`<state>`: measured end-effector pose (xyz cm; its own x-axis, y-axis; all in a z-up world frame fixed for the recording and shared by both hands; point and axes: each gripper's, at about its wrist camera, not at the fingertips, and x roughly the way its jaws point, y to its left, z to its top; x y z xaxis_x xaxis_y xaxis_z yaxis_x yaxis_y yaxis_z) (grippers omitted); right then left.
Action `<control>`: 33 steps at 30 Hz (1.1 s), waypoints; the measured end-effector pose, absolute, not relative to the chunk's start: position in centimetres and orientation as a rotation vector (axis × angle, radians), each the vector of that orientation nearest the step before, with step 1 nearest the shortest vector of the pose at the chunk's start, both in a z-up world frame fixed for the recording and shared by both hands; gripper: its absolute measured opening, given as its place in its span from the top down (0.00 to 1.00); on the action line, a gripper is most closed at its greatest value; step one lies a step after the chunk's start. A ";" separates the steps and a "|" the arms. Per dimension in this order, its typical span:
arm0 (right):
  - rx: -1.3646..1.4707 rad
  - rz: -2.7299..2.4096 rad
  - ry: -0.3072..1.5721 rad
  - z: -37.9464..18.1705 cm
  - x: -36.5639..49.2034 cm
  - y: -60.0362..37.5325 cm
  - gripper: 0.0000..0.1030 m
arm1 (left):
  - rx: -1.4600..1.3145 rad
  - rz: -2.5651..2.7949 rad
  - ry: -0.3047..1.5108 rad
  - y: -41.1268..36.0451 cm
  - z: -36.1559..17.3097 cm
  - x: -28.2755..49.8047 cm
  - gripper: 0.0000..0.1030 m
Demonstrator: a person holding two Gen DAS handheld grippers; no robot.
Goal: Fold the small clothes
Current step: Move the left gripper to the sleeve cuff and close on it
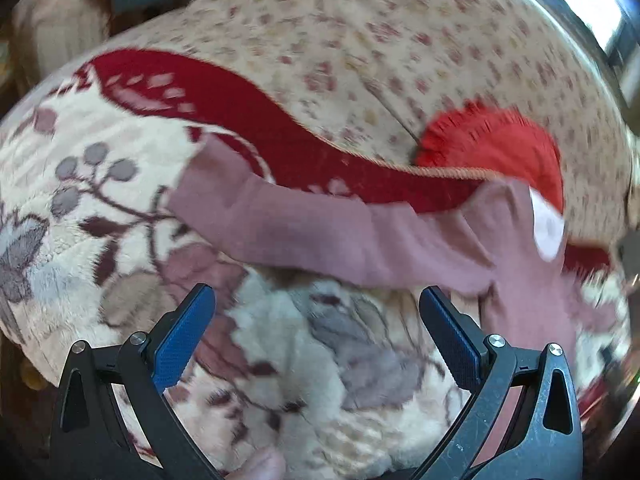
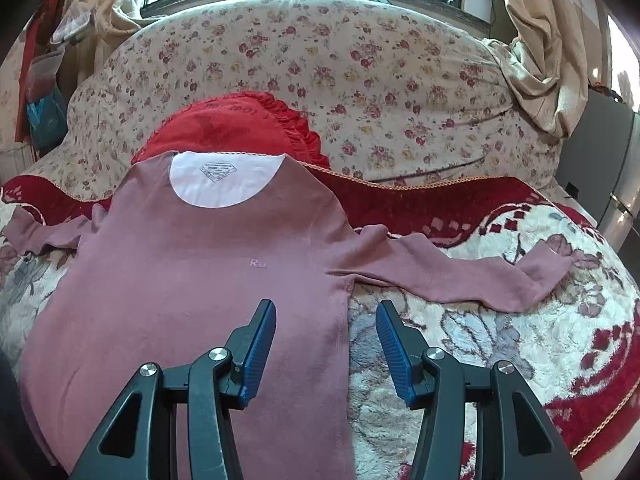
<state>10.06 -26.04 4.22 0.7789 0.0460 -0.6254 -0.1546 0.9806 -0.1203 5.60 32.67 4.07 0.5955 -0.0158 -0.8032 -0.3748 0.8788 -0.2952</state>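
Note:
A small dusty-pink long-sleeved shirt [image 2: 192, 264] lies flat on a floral plush blanket [image 2: 500, 340], neck with white lining [image 2: 224, 180] away from me, both sleeves spread out. My right gripper [image 2: 326, 312] is open and empty, straddling the shirt's right side edge near the armpit. Its right sleeve [image 2: 460, 276] stretches to the right. In the left wrist view the left sleeve [image 1: 304, 228] runs across the frame, with the shirt's body [image 1: 524, 288] at the right. My left gripper [image 1: 316, 300] is open and empty, just short of that sleeve.
A red frilled cushion [image 2: 240, 124] lies behind the shirt's collar; it also shows in the left wrist view [image 1: 500, 148]. A flower-print sheet [image 2: 360, 80] covers the bed behind. Curtains [image 2: 536, 52] and a window are at the back. The blanket's red border [image 1: 248, 116] runs along its far edge.

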 end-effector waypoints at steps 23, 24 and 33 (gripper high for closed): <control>-0.285 0.118 0.726 1.8 11.8 -22.4 0.52 | -0.703 0.148 0.882 42.1 -0.4 11.0 0.01; -0.285 0.117 0.726 1.8 11.7 -22.4 0.52 | -0.718 0.159 0.873 42.4 -0.4 11.2 0.02; -0.284 0.100 0.728 1.8 11.6 -22.9 0.52 | -0.713 0.226 0.912 42.7 -1.4 13.4 0.62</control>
